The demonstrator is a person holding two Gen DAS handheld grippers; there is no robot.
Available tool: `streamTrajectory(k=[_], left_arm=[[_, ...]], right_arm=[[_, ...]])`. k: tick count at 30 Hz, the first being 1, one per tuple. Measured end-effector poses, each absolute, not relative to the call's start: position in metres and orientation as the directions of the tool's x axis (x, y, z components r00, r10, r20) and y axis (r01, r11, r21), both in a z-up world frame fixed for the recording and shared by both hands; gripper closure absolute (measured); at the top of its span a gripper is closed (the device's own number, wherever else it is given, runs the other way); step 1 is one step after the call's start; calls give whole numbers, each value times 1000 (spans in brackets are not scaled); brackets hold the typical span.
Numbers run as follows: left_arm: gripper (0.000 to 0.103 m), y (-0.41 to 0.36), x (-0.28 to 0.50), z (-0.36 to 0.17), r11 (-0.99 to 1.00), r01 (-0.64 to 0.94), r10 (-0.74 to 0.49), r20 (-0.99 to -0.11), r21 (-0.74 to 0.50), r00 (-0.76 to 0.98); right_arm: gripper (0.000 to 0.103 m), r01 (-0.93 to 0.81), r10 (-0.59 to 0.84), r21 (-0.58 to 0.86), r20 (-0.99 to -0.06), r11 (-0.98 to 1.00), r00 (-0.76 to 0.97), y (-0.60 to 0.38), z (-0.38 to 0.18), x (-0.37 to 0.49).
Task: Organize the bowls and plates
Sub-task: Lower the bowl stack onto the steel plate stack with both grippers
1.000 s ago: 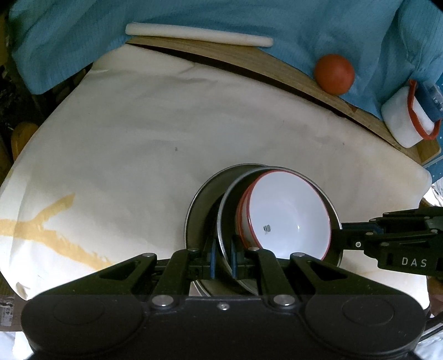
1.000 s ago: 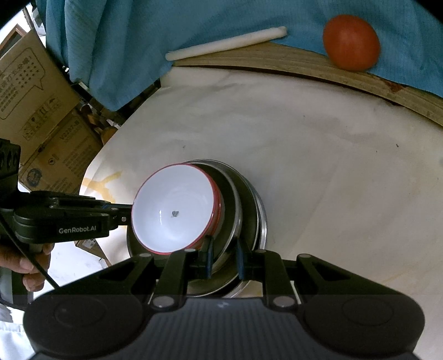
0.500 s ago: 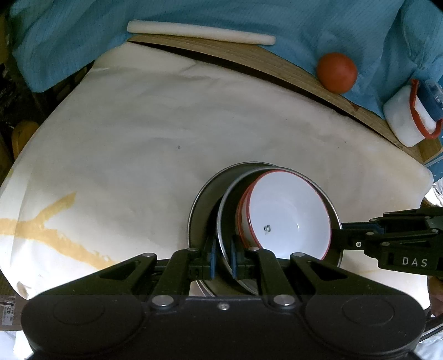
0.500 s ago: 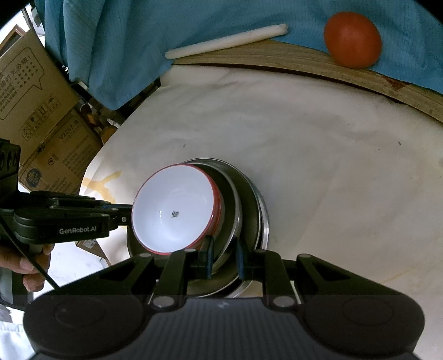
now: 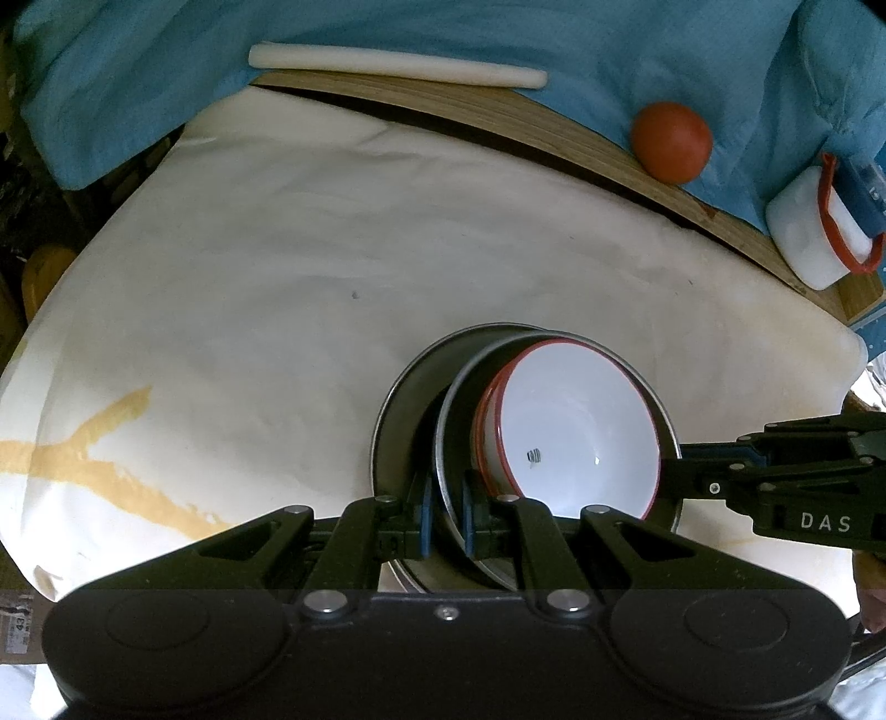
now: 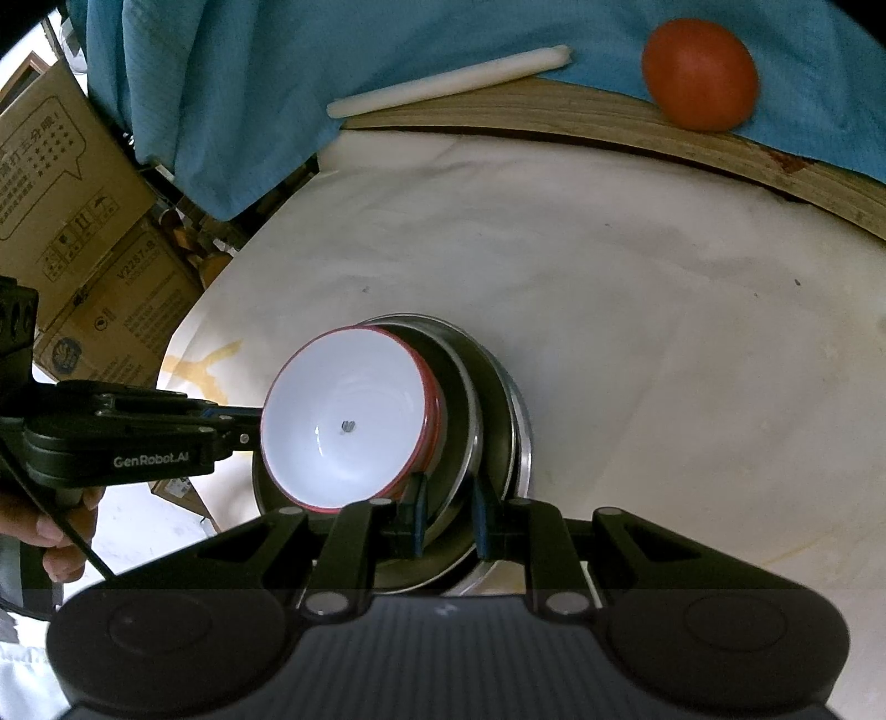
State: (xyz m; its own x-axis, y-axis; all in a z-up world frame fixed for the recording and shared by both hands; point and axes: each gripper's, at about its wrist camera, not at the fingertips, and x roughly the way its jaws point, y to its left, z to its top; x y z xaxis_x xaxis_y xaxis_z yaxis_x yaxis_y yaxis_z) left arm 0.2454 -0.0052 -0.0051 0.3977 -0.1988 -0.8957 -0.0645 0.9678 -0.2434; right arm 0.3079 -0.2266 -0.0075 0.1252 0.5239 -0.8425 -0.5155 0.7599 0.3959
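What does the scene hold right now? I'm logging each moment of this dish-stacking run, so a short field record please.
surface: pale table cover
stack: white bowl with red rim nested in metal dish, over a second metal dish
left gripper: shut on the near rim of the metal dish
right gripper: shut on the opposite rim of the metal dishes
background: orange ball, white rod, both on blue cloth
bowl contents: none seen, only a small mark inside
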Motion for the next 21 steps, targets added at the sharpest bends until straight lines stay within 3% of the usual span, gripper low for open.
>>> streamTrajectory(k=[21], left_arm=[[93, -15, 248, -4, 977, -40, -176, -903, -208, 393]], right_arm=[[83, -519, 515, 384, -847, 764, 132, -225, -8, 308]])
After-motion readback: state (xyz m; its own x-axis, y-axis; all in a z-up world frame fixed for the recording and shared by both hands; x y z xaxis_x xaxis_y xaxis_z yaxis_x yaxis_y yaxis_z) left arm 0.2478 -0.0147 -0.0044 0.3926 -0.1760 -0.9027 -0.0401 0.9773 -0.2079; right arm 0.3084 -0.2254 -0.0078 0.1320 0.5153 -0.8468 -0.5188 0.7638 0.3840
